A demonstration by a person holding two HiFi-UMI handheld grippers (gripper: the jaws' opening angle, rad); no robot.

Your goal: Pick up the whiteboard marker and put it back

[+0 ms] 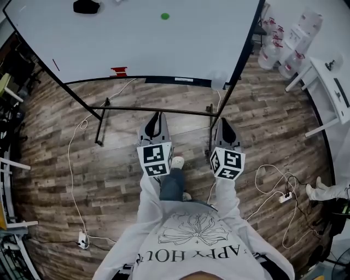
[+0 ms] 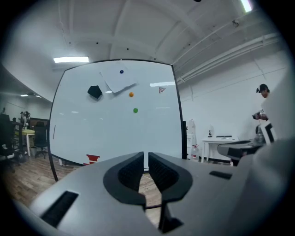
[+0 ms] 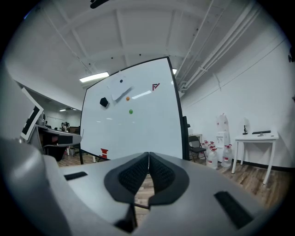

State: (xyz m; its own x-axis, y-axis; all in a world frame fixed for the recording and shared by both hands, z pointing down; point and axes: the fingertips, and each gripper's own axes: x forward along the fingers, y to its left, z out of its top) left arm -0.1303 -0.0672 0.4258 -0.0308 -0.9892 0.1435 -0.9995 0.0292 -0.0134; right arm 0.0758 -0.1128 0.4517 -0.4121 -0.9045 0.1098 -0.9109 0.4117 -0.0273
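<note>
The whiteboard [image 1: 142,38] stands on a black frame in front of me, and no marker is plainly told apart in any view. A thin dark stick [image 1: 56,65] lies on the board's left part, also seen as a dark stick [image 2: 54,131] in the left gripper view. A red object [image 1: 118,71] sits at the board's lower edge. My left gripper [image 1: 156,119] and right gripper [image 1: 225,124] hover side by side above the floor, short of the board. The left gripper [image 2: 144,156] and the right gripper [image 3: 148,155] are both shut with nothing between the jaws.
On the board are a black eraser [image 1: 86,6], a green magnet [image 1: 165,16], an orange magnet [image 2: 131,94] and a pinned paper [image 2: 119,81]. Water jugs [image 1: 284,44] and a white table [image 1: 328,82] stand at the right. Cables and a power strip [image 1: 285,197] lie on the wood floor.
</note>
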